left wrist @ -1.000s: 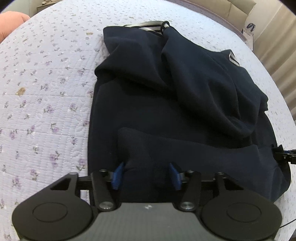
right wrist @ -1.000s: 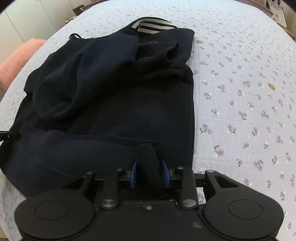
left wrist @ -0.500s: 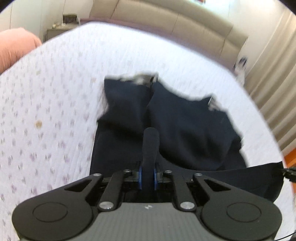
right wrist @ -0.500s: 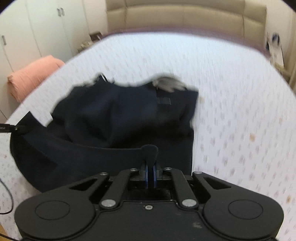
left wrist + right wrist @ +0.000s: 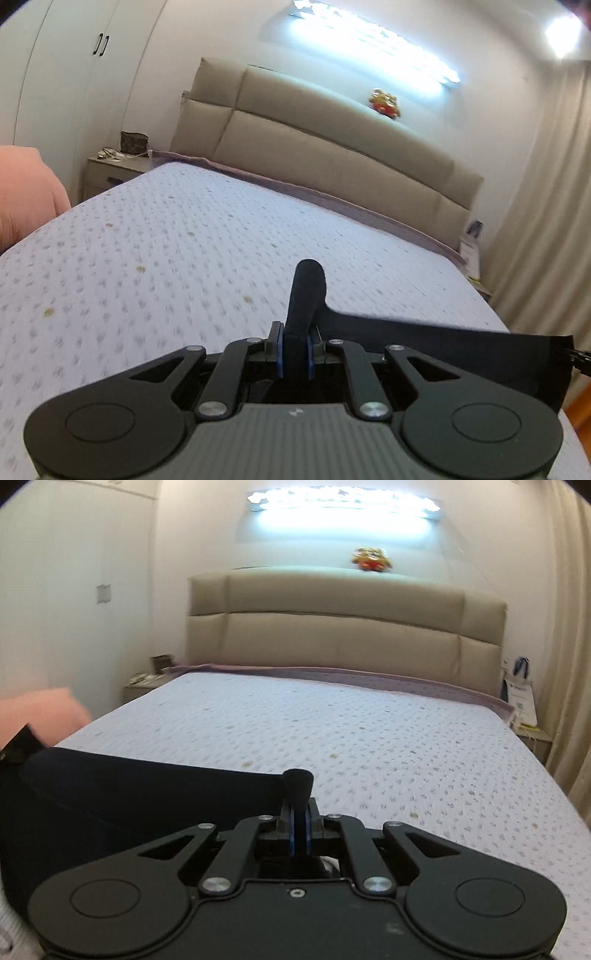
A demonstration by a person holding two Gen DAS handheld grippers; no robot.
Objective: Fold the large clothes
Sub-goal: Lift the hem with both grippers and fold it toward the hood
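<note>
The bed (image 5: 207,236) carries a white quilted cover (image 5: 369,738) printed with small purple flowers, showing a few brownish specks. A mauve band (image 5: 332,672) of bedding runs along its far edge, against a beige padded headboard (image 5: 343,635). A pink bundle (image 5: 26,184) sits at the left edge.

The dark navy garment (image 5: 443,339) is soft matt cloth. It hangs over a quilted white bedspread with tiny lilac flowers (image 5: 184,236). The padded beige headboard (image 5: 343,635) looks smooth, leathery.
</note>
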